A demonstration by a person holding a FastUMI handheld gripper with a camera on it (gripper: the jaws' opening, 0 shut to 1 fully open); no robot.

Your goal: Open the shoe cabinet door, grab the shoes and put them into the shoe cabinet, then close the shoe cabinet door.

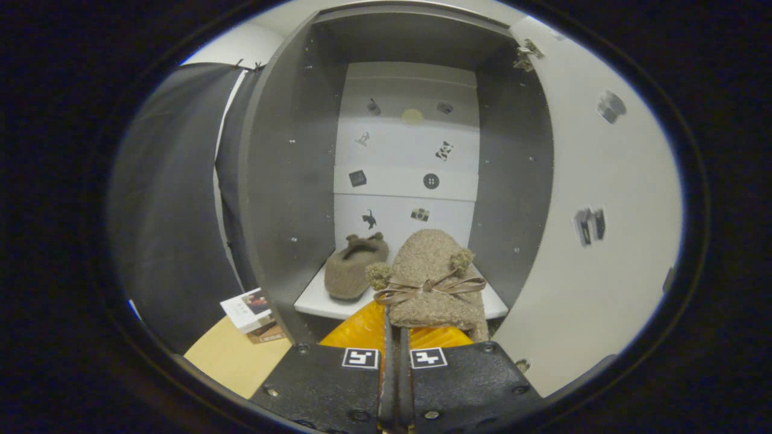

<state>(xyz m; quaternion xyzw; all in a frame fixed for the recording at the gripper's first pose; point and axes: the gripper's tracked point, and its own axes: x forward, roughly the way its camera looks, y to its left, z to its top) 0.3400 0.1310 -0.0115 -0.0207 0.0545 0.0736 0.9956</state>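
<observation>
1. Black cloth hangs behind the shoe cabinet [283, 181], which stands open with its pale door [579, 241] swung out beside my fingers.
2. On the white shelf [313, 301] inside, one brown fuzzy slipper [353, 268] already lies near the back panel, which is dotted with small stickers.
3. My gripper [396, 337] is pinched tight on the second slipper [434, 277]: both fingers press its rear edge, and it sticks out ahead of them over the shelf's front lip, bow and pompoms facing me.
4. Below the cabinet, a small box [250, 308] sits on the tan floor [232, 358].
</observation>
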